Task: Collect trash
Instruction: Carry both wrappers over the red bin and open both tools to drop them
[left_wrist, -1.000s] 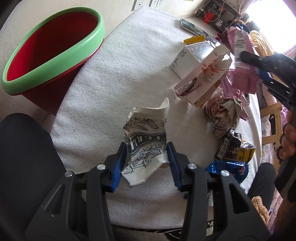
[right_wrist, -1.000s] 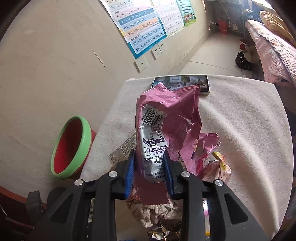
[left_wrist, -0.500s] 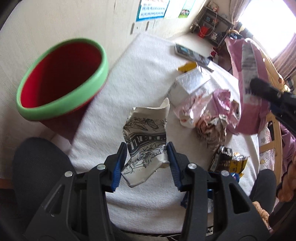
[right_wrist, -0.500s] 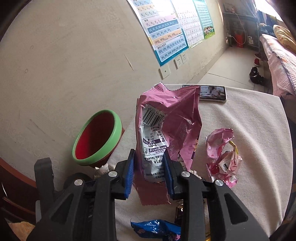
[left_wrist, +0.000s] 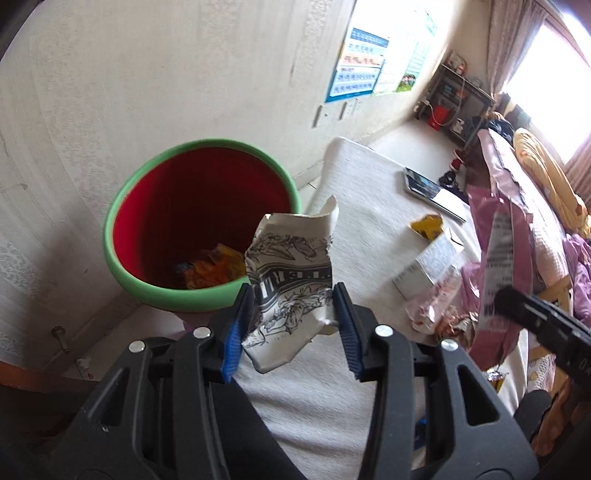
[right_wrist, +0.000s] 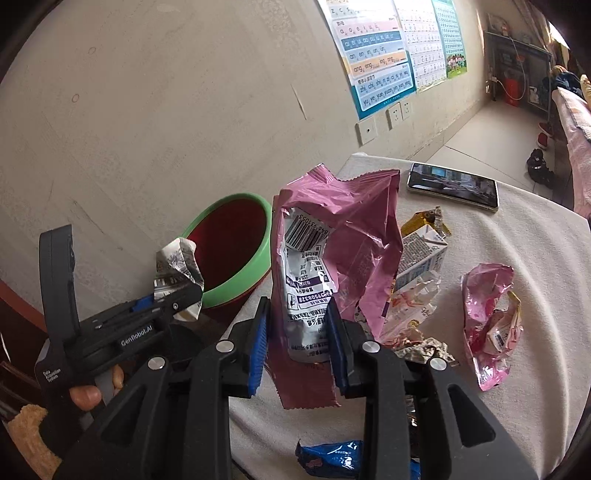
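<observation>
Two grippers, each clamped on trash: my left gripper (left_wrist: 293, 325) pinches a crumpled white wrapper with black line drawings (left_wrist: 291, 280), held just at the near green rim of the red bin (left_wrist: 147, 284). My right gripper (right_wrist: 297, 339) squeezes a pink bag (right_wrist: 343, 236), upright above the white-covered table (right_wrist: 535, 258), beside the bin.

Each black gripper (left_wrist: 293, 326) (right_wrist: 298, 341) has blue pads, silver screws, white lettering.

The blue wrapper (right_wrist: 328, 459) runs off the bottom edge — the bin (right_wrist: 236, 251) sits partly behind the pink bag (right_wrist: 354, 236).
</observation>
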